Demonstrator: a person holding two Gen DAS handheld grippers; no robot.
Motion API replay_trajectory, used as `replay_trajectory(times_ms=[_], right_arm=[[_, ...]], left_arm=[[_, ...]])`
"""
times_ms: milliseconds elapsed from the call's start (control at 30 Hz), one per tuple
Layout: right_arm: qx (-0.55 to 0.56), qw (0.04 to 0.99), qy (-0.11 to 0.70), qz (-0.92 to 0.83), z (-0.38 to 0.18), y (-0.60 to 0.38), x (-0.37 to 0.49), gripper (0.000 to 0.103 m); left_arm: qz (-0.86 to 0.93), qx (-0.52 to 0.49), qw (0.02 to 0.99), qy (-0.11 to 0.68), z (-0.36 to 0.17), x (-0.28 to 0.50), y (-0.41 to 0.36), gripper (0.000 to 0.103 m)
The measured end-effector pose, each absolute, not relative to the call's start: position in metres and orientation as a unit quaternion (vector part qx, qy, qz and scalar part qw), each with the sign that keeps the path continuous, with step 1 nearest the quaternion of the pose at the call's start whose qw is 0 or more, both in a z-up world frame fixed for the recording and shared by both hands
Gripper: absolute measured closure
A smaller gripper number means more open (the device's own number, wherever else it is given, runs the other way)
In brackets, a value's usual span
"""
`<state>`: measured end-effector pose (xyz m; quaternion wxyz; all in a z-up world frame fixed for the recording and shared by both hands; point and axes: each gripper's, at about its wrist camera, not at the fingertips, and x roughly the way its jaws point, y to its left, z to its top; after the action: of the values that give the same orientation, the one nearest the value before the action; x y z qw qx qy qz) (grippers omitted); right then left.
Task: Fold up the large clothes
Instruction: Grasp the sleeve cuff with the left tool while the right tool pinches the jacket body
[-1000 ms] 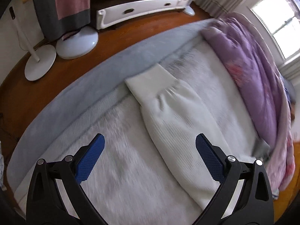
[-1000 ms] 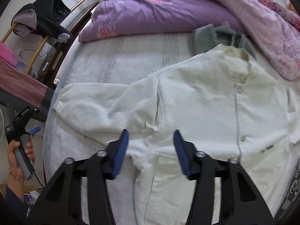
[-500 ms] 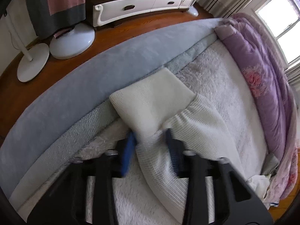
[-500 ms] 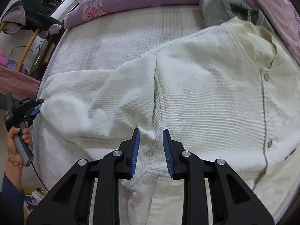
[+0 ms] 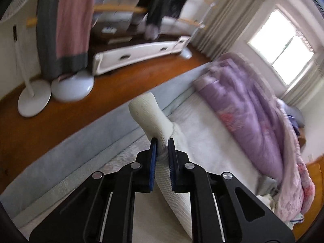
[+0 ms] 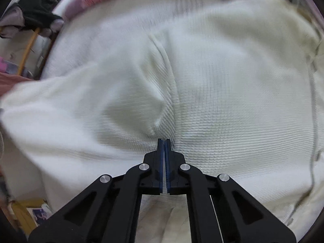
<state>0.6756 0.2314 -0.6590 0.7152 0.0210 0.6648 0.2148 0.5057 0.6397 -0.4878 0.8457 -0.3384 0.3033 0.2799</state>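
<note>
Left wrist view: left gripper (image 5: 162, 144) pinches one white sleeve (image 5: 156, 121), cuff standing up above the bed (image 5: 212, 133); two fan bases (image 5: 34, 99) stand beyond. Right gripper (image 6: 164, 142) is clamped on the jacket (image 6: 222, 93) near its underarm fold.

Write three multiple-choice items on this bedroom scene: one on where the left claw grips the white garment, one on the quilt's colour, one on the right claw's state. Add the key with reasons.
1. Where does the left claw grip the white cardigan?
A. at the collar
B. on the sleeve just behind the cuff
C. at a button

2. What colour is the bunched quilt on the bed?
A. green
B. purple
C. orange

3. What state is the right claw in?
A. shut on cardigan fabric
B. wide open above the bed
C. out of view

Key: 1 B, the cuff sticks out beyond the pads; 2 B, lilac with pink flowers; 3 A, its pads meet on a pinched fold near the armpit seam.
</note>
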Motion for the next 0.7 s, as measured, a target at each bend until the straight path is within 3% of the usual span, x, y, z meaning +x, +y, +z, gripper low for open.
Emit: replay_trajectory(times_ms=[133, 367, 533, 700], right_arm=[[0.058, 0.702, 0.671, 0.231, -0.658, 0.221, 0.682, 0.103], [0.129, 0.729, 0.618, 0.264, -0.591, 0.132, 0.681, 0.101], [0.144, 0.771, 0.578, 0.226, -0.550, 0.015, 0.685, 0.101], [0.143, 0.806, 0.553, 0.155, -0.520, -0.115, 0.689, 0.098]], left_arm=[[0.240, -0.308, 0.882, 0.265, -0.431, 0.507, 0.588, 0.092], [0.131, -0.279, 0.923, 0.231, -0.365, 0.554, 0.456, 0.092], [0.050, -0.267, 0.929, 0.250, -0.364, 0.613, 0.330, 0.093], [-0.013, -0.254, 0.920, 0.298, -0.395, 0.666, 0.190, 0.093]])
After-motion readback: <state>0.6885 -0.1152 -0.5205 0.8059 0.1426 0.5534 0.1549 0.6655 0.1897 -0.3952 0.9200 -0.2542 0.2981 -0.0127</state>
